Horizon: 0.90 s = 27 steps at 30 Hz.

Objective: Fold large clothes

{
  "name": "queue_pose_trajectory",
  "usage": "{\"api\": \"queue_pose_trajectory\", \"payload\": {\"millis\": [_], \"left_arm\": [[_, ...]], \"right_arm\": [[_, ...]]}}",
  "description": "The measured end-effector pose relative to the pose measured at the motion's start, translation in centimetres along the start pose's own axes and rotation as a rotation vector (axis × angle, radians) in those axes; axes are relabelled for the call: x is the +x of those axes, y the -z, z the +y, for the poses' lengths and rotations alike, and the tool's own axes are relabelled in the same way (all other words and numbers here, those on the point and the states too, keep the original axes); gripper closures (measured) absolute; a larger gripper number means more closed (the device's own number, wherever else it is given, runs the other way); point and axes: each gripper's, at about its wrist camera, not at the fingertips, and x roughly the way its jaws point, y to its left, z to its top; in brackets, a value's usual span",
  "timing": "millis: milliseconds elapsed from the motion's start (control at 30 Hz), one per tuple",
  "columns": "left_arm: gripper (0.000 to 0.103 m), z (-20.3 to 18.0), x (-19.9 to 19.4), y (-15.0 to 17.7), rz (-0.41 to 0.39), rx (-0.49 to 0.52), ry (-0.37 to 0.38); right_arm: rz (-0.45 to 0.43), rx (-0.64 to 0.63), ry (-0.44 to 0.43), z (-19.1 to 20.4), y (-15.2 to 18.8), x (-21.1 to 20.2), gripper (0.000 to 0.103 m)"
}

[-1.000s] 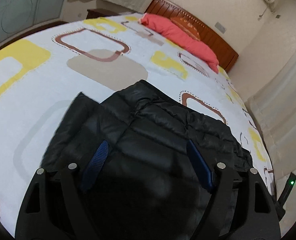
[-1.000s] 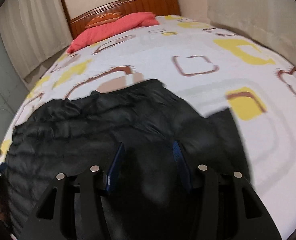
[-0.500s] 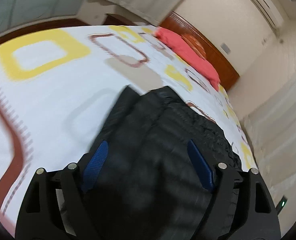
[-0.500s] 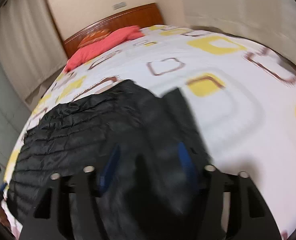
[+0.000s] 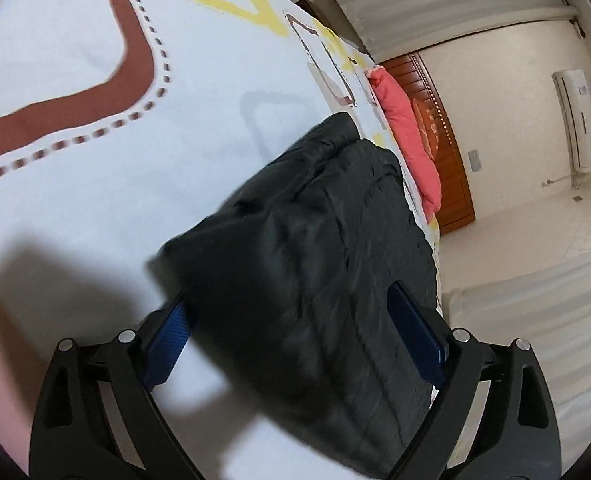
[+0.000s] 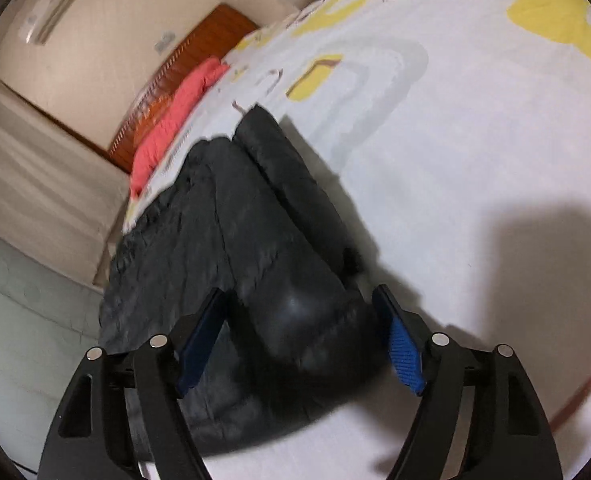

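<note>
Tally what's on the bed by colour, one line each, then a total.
Black: 1, the puffer jacket
Coral red: 1, the pillow
Orange patterned: 1, the cushion by the headboard
Total: 3

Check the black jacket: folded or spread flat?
Folded. The jacket lies on the bed as a narrow bundle, one layer doubled over another along its edge.
</note>
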Motion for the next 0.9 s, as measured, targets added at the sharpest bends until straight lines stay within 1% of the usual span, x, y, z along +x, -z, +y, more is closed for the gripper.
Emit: {"api": "queue_pose_trajectory", "payload": {"millis": [33, 67, 100, 133, 167, 200, 233, 267, 367, 633, 800, 900], "left_arm": [[0.016, 0.1, 0.1, -0.1, -0.018, -0.014, -0.013], [0.037, -0.1, 0.2, -0.2, -0.033, -0.019, -0.031], [0.044, -0.1, 0.7, -0.5, -0.016, -0.015, -0.036], [0.053, 0.0, 0.8, -0.5, -0.006, -0.021, -0.035], [0.060, 0.1, 0.7, -0.5, -0.003, -0.025, -0.022], [0.063, 0.1, 0.4, -0.4, -0.004, -0.008, -0.020], [0.069, -0.1, 0.0, -0.3, -0.010, 0.026, -0.023], [0.072, -0.4, -0.4, -0.1, -0.016, 0.049, -0.025], [0.075, -0.1, -1.7, 0.1, -0.017, 0.061, -0.027], [0.076, 1.0, -5.6, 1.6, -0.009, 0.090, -0.037], [0.076, 2.9, -8.3, 2.8, 0.000, 0.088, -0.042], [0.076, 3.9, -8.9, 3.0, 0.004, 0.089, -0.041]], "right_arm": [[-0.004, 0.007, -0.008, 0.1, -0.3, 0.4, 0.031], [-0.005, 0.010, -0.009, 0.1, -0.5, 0.5, 0.038], [-0.001, 0.014, -0.010, 0.1, -0.6, 0.6, 0.053], [0.010, 0.018, -0.025, 0.0, -0.6, 0.8, 0.060], [0.011, 0.020, -0.041, 0.0, -0.6, 0.7, 0.064], [0.009, 0.012, -0.051, -0.1, -0.5, 0.3, 0.071], [0.005, -0.009, -0.060, 0.1, -0.4, -0.1, 0.075], [0.002, -0.025, -0.065, 0.3, -0.2, -0.5, 0.076], [0.001, -0.034, -0.072, 0.2, 0.3, -1.6, 0.078], [0.017, -0.047, -0.070, -0.6, 1.4, -3.6, 0.078], [0.028, -0.060, -0.063, -1.4, 2.7, -5.1, 0.078], [0.042, -0.050, -0.073, -2.2, 3.5, -5.6, 0.078]]}}
